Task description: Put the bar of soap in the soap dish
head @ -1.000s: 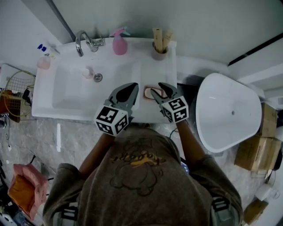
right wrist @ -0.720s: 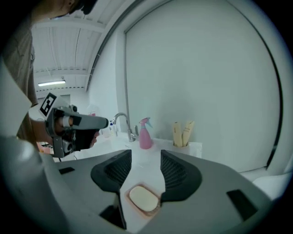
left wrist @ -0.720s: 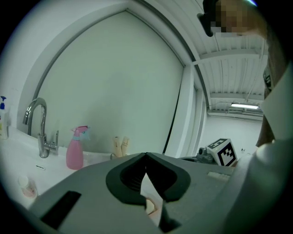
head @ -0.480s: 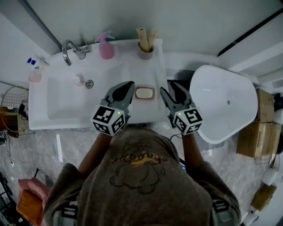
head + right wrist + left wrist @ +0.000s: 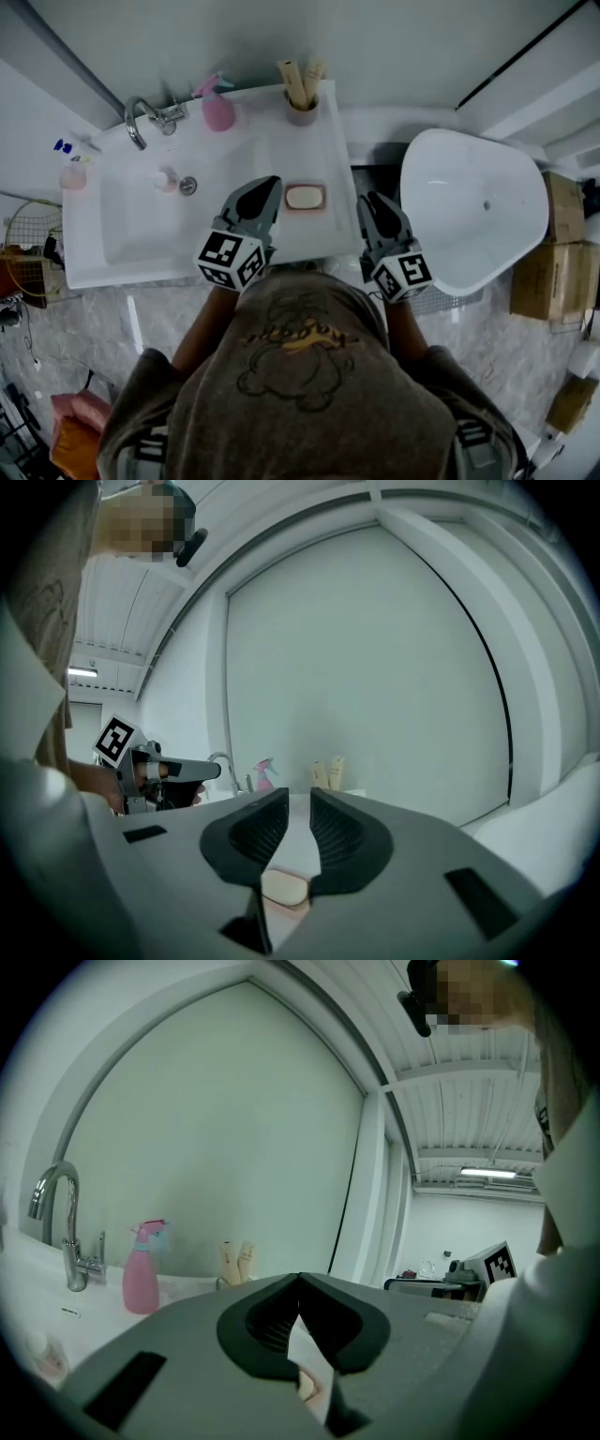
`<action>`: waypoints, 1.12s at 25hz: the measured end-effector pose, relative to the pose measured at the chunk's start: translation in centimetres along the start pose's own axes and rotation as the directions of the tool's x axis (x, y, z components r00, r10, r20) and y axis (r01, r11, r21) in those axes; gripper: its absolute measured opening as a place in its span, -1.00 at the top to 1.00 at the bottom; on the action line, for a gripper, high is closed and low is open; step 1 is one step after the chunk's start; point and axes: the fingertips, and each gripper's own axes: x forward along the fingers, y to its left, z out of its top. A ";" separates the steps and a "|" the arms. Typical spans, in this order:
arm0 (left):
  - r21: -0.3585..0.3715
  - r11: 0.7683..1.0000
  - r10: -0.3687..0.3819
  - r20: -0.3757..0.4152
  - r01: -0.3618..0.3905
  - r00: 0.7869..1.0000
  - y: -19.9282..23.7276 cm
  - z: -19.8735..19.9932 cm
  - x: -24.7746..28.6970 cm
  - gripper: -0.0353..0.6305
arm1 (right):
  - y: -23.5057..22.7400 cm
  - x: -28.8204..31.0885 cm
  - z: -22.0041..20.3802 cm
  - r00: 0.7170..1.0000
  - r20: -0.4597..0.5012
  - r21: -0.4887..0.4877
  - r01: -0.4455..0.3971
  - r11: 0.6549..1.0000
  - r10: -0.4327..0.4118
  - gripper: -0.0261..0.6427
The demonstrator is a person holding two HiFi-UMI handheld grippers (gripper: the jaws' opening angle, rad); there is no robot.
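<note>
A cream bar of soap lies in the pink soap dish on the white counter right of the basin. My left gripper hovers just left of the dish, its jaws shut with nothing in them; its own view shows the tips meeting. My right gripper is off the counter's right edge, apart from the dish. Its jaws are closing, with a narrow gap and nothing between them. In the right gripper view the soap shows beyond that gap.
The sink basin with its faucet fills the counter's left. A pink spray bottle and a cup of tubes stand at the back. A white oval fixture is at the right, with cardboard boxes beyond.
My right gripper drew back from the dish to the right and toward the person, and its jaws narrowed. The soap stays in the dish. The left gripper barely shifted.
</note>
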 end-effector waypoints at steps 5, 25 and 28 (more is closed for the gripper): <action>0.009 1.000 0.011 -0.003 -0.011 1.000 -0.1 -0.5 -0.2 0.89 | -0.1 0.1 -0.7 1.000 -0.020 -0.014 0.024 1.000 -0.024 0.89; -0.022 0.998 0.061 -0.004 -0.061 0.998 0.8 -1.3 -0.8 0.89 | -0.5 0.7 -1.9 0.998 -0.050 -0.020 0.046 0.999 -0.047 0.92; -0.018 0.998 0.063 -0.005 -0.064 0.998 0.8 -1.2 -0.8 0.89 | -0.5 0.8 -1.8 0.997 -0.052 -0.022 0.047 0.999 -0.048 0.92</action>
